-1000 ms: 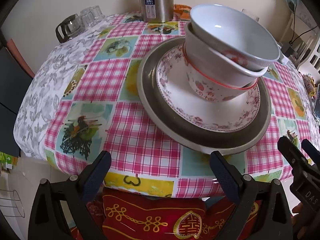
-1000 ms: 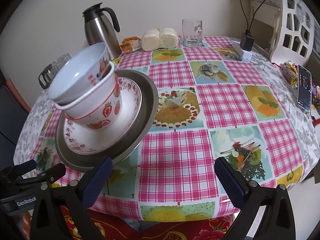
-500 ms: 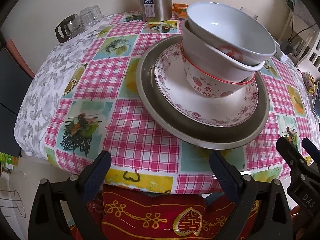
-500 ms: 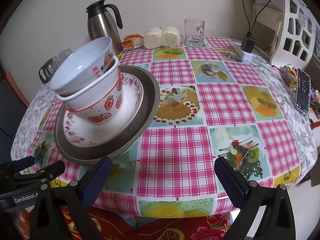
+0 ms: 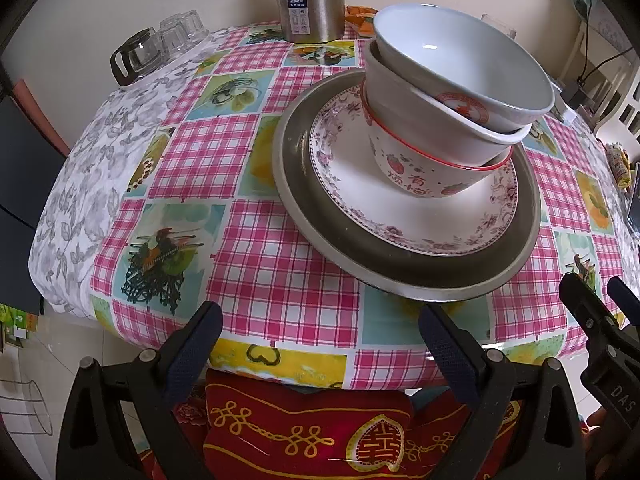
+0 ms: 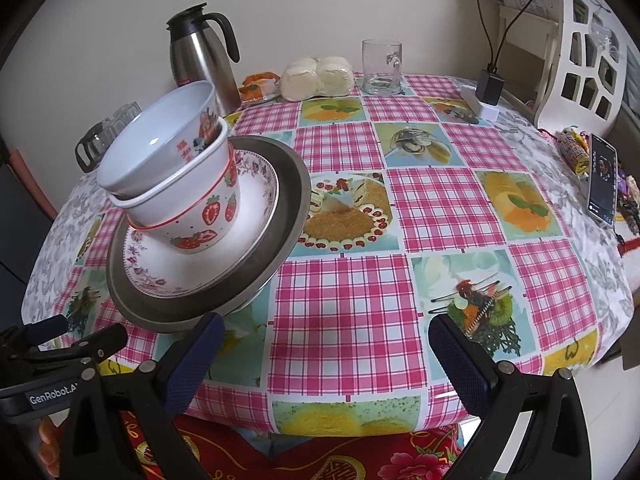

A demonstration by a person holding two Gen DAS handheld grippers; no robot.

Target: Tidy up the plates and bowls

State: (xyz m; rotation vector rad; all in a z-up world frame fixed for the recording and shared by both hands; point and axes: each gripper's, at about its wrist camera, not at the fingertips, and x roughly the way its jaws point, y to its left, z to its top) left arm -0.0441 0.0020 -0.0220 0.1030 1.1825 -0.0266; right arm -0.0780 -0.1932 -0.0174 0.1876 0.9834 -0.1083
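A stack stands on the checked tablecloth: a grey metal plate (image 5: 400,268) (image 6: 280,200), a floral white plate (image 5: 420,216) (image 6: 256,216), a strawberry bowl (image 5: 416,168) (image 6: 192,216) and a white bowl (image 5: 460,64) (image 6: 156,148) nested on top, tilted. My left gripper (image 5: 320,340) is open and empty at the table's near edge, just short of the metal plate. My right gripper (image 6: 324,352) is open and empty, to the right of the stack. Each gripper shows in the other's view: the right one (image 5: 596,308) and the left one (image 6: 64,336).
A steel thermos (image 6: 204,60) (image 5: 310,0), glass cups (image 5: 160,44), a glass mug (image 6: 380,66), wrapped buns (image 6: 316,78) and a snack pack stand at the table's far side. A phone (image 6: 600,180) and a charger lie at right. A red cushioned chair (image 5: 304,428) sits below the near edge.
Both grippers have drawn back slightly from the table; the stack looks a little farther and higher in both views. The dishes have not moved. Both grippers stay open.
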